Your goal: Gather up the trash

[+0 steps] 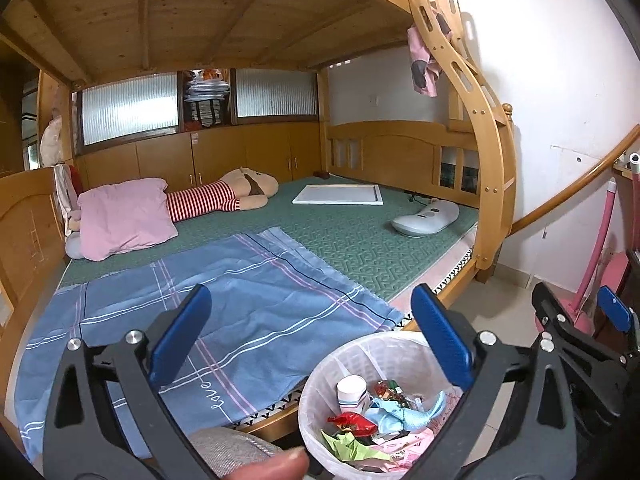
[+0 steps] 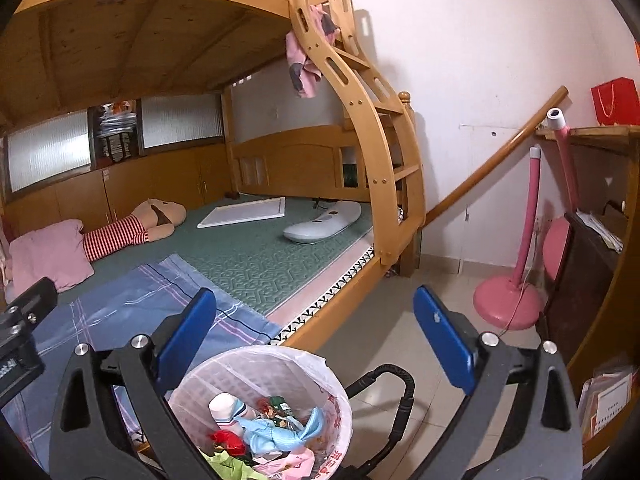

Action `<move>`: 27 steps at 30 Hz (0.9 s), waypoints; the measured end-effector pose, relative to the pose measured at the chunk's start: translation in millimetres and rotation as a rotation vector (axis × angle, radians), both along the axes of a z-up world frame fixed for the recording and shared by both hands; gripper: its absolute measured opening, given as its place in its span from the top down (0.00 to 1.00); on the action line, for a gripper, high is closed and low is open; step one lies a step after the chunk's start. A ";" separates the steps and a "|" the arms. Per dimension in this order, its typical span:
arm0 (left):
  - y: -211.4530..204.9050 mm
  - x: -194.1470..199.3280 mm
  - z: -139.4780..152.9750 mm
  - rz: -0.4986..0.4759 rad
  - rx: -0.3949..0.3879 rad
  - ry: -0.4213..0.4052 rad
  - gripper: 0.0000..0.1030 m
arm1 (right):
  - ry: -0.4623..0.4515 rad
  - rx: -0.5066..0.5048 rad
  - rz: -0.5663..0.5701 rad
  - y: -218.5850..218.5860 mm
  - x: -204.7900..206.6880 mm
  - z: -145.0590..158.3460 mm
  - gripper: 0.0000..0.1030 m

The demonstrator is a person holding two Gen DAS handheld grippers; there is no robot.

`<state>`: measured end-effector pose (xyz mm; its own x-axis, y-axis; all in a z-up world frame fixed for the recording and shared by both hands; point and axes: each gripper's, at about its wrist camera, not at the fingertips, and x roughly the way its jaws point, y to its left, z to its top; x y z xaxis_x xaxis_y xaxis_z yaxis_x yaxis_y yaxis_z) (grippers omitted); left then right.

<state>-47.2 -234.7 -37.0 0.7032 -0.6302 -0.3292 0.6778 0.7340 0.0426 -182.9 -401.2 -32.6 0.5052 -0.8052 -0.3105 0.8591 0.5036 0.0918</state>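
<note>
A white mesh trash bin (image 1: 320,372) lined with a plastic bag stands on the floor beside the bed; it also shows in the right wrist view (image 2: 316,364). It holds trash: a paper cup (image 1: 352,394), light blue wrappers (image 1: 404,412), red and green wrappers. My left gripper (image 1: 312,340) is open and empty, above the bed edge and bin. My right gripper (image 2: 316,340) is open and empty, above the bin. The right gripper also shows at the right of the left wrist view (image 1: 580,320).
A wooden bunk bed with a curved ladder (image 2: 360,120) holds a blue checked sheet (image 1: 224,312), pink pillow (image 1: 124,220), striped plush toy (image 1: 224,196), white board (image 1: 340,194) and grey device (image 1: 428,216). A pink fan stand (image 2: 508,304) and dark cabinet (image 2: 580,280) are at right.
</note>
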 end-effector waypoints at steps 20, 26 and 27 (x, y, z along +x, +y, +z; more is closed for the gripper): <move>10.2 -9.5 4.6 -0.018 -0.009 -0.034 0.03 | -0.004 0.019 -0.001 3.6 2.8 -1.1 0.06; 8.6 -13.2 2.6 -0.036 0.004 -0.052 0.03 | 0.000 0.022 -0.003 2.2 3.1 -0.7 0.06; 8.0 -12.4 2.2 -0.035 0.006 -0.047 0.03 | 0.001 0.022 -0.004 2.3 3.2 -0.7 0.06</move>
<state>-59.5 -226.7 -34.8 0.6957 -0.6526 -0.3001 0.7000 0.7097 0.0795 -179.7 -399.0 -33.4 0.5022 -0.7999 -0.3286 0.8609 0.4984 0.1024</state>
